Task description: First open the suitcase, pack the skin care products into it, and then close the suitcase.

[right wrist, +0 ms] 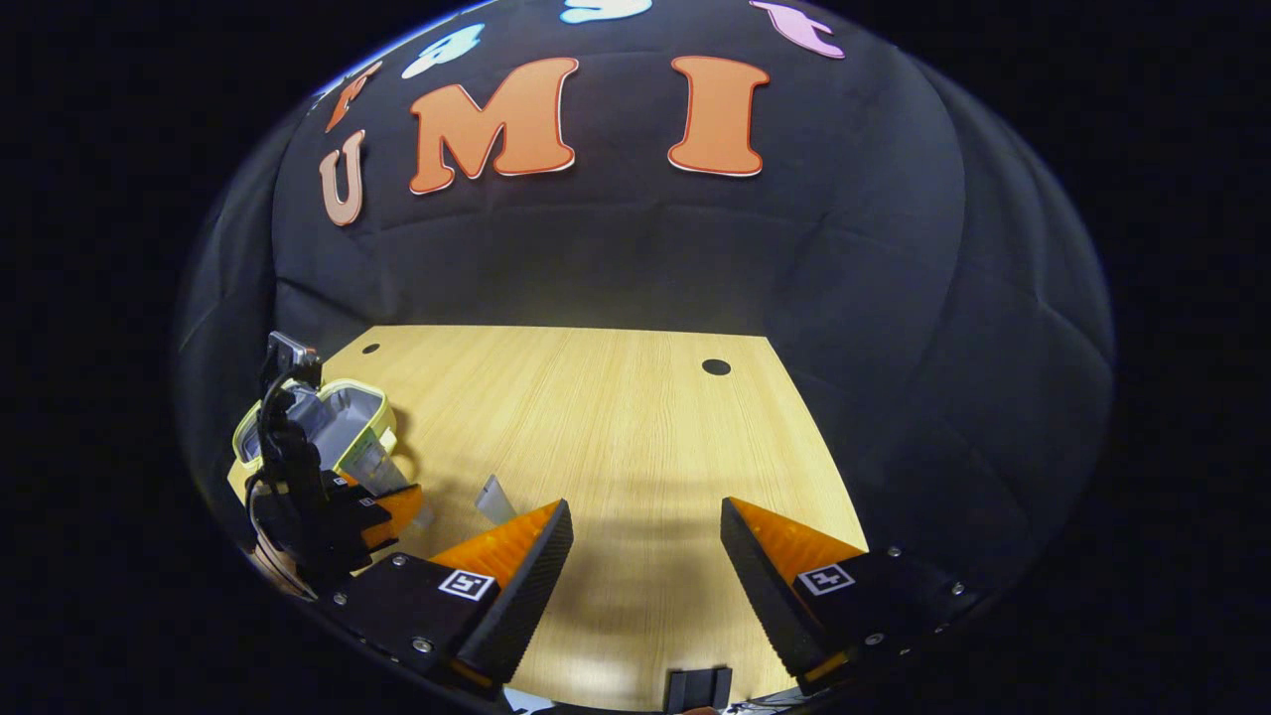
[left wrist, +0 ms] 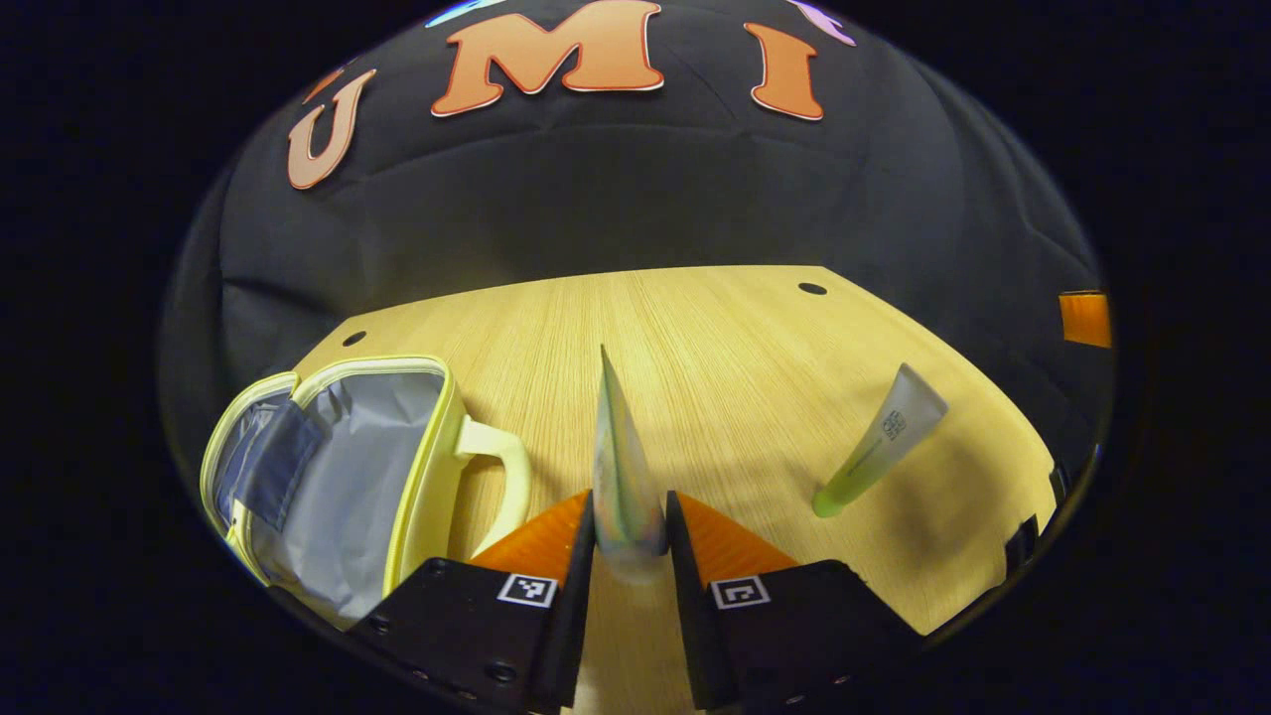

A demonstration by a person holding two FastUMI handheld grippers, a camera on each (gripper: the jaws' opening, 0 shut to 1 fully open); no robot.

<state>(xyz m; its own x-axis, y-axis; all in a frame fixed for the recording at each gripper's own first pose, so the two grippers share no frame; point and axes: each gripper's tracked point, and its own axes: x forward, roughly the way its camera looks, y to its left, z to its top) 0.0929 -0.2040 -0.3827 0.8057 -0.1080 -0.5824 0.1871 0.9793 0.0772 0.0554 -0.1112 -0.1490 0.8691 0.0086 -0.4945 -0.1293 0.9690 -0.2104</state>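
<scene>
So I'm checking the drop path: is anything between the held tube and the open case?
Nothing visible. The left gripper holds a tube; the open case lies just to its left, with only bare table between, and its handle facing the gripper.

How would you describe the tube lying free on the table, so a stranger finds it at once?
On the light wooden table, look far from the open yellow bag. There lies a frosted tube with a green cap, ungripped; the other tube stands pinched in the left gripper.
</scene>
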